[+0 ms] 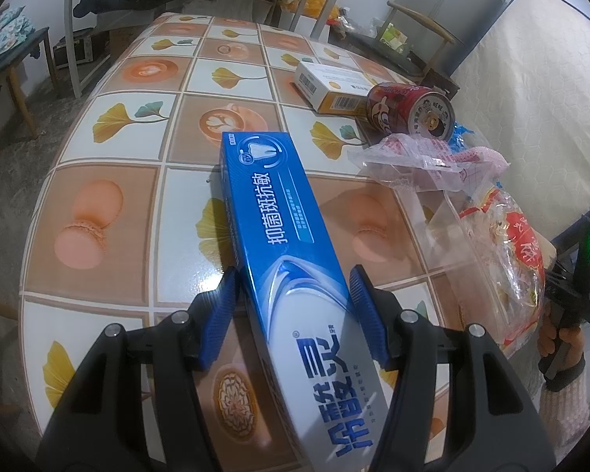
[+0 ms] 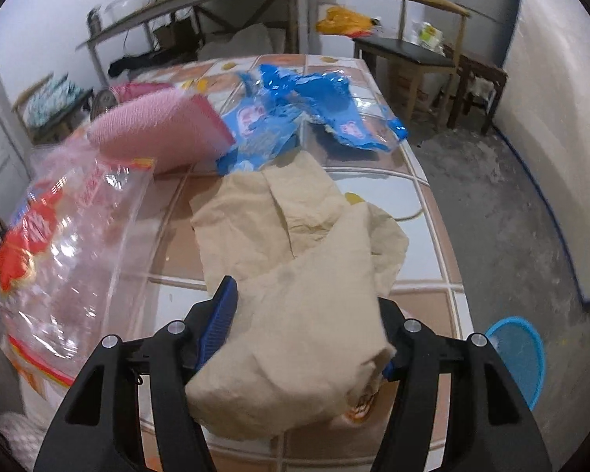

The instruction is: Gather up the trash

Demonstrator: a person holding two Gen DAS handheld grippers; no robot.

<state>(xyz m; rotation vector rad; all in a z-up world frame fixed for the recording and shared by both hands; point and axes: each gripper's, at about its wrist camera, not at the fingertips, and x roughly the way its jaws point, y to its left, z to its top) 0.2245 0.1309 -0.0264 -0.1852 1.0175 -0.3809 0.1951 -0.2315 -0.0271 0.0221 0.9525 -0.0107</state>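
In the left wrist view my left gripper [image 1: 295,306] is shut on a long blue and white toothpaste box [image 1: 291,259], held over the tiled table [image 1: 129,181]. A red can [image 1: 409,112] lies on its side by a white and yellow box [image 1: 330,84]. Clear plastic wrappers [image 1: 421,165] and a red-printed bag [image 1: 503,251] lie at the right. In the right wrist view my right gripper [image 2: 306,314] is shut on a crumpled beige paper [image 2: 295,275]. A pink sponge pack [image 2: 161,129], a torn blue wrapper [image 2: 314,114] and a clear red-printed bag [image 2: 59,244] lie beyond.
A blue bin [image 2: 519,358] stands on the floor to the right of the table. A chair [image 2: 417,55] and a metal shelf table [image 2: 200,4] stand behind. A pale mattress [image 1: 539,90] leans at the right.
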